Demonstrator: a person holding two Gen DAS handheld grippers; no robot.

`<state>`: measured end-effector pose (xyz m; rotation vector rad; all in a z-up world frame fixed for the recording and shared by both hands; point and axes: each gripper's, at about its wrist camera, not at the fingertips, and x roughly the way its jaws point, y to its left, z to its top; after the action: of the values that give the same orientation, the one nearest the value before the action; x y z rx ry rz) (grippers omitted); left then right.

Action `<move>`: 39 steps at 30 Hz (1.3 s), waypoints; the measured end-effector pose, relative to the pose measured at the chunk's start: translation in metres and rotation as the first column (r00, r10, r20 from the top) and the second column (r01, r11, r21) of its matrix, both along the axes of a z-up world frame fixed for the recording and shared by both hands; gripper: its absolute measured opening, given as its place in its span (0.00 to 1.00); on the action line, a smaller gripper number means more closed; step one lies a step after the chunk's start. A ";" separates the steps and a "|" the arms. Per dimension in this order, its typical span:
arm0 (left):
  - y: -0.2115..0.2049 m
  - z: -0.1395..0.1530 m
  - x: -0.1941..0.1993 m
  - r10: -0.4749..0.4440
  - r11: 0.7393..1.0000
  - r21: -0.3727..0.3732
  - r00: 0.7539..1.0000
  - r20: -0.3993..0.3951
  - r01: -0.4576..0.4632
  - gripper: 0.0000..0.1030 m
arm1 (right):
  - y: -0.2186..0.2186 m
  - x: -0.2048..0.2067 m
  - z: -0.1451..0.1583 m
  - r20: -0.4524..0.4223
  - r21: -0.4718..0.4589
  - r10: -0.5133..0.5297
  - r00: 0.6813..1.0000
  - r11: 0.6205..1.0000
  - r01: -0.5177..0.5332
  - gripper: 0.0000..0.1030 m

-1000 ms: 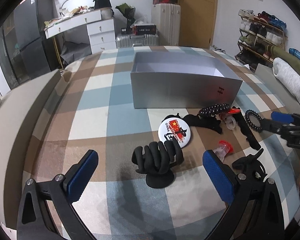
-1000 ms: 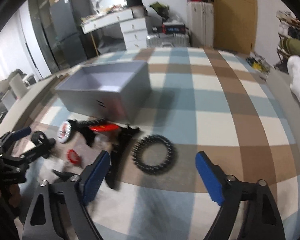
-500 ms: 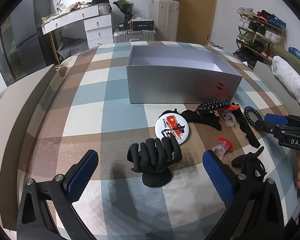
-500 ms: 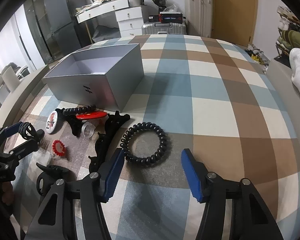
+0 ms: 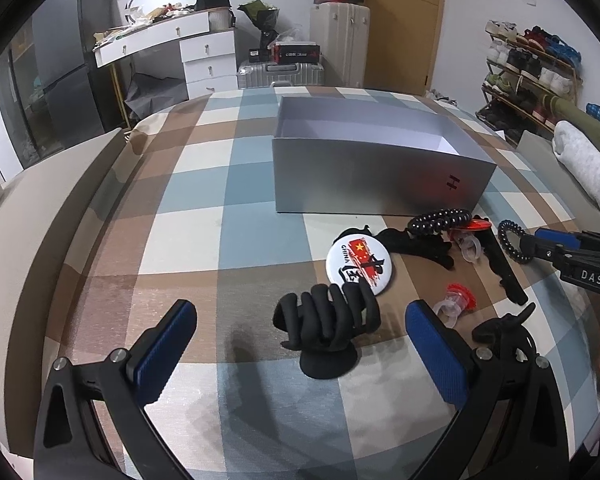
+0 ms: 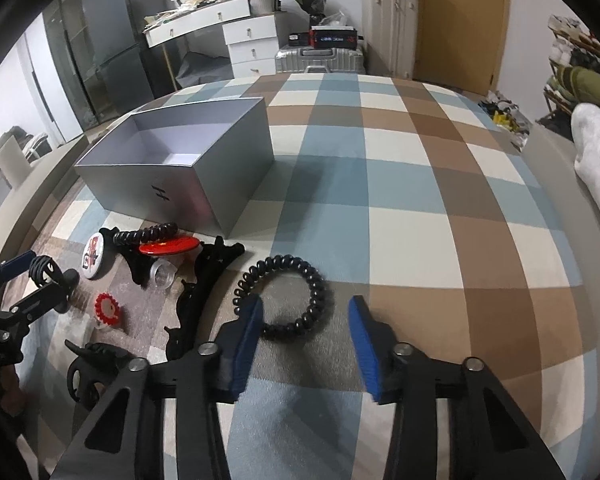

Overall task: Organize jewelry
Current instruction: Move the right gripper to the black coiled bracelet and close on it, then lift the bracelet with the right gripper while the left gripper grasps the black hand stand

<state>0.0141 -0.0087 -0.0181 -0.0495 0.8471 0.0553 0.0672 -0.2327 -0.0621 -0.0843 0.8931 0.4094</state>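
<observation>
**Jaws narrowing around coil bracelet**

Right gripper is closing: its blue pads stood wide a second ago, nearer at the half-second mark, and are nearer again now. The black coil bracelet lies flat on the checked cloth, its near arc between the pads. The left pad overlaps the coil's left edge in the picture; contact cannot be confirmed. The right pad is clear of it. A second ago the bracelet lay ahead of the fingertips, blurred; it is now sharp and partly inside the gap.

Left gripper holds its jaws wide apart, unchanged over all three frames, with nothing gripped. The black hand-shaped stand sits upright between and just beyond its pads, same place as before.

Silver box is open-topped, nothing visible inside, position unchanged. In front of it the loose pieces lie as before: round badge, second black coil against a red disc, black hair clip, and small red-topped piece.
</observation>
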 end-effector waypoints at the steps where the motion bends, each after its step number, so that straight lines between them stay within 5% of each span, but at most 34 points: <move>1: 0.001 0.000 0.000 0.001 1.000 -0.002 1.000 0.001 -0.001 0.99 | 0.002 0.001 -0.001 0.001 -0.013 -0.001 1.000 1.000 0.001 0.35; 8: 0.004 0.000 0.001 0.005 1.000 -0.008 1.000 -0.001 -0.005 0.99 | 0.016 0.009 -0.004 0.017 -0.089 0.000 1.000 0.996 0.002 0.28; 11: 0.006 0.000 0.001 0.007 1.000 -0.012 1.000 -0.001 -0.007 0.99 | 0.019 0.008 -0.005 0.025 -0.096 0.021 0.999 0.995 -0.018 0.08; 35: 0.010 -0.004 0.002 -0.011 0.998 -0.066 1.000 -0.028 0.010 0.98 | 0.012 -0.015 0.021 0.142 0.081 0.081 0.987 0.992 -0.093 0.08; 37: 0.009 -0.002 0.000 -0.031 0.996 -0.078 0.999 -0.018 0.029 0.93 | 0.011 -0.015 0.022 0.140 0.088 0.080 0.987 0.992 -0.093 0.08; 39: 0.006 -0.002 0.000 -0.045 0.996 -0.080 0.999 -0.024 0.043 0.75 | 0.010 -0.015 0.022 0.143 0.094 0.077 0.987 0.991 -0.091 0.08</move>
<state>0.0145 -0.0024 -0.0204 -0.1048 0.8755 -0.0188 0.0519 -0.2229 -0.0397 -0.0578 0.7316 0.5196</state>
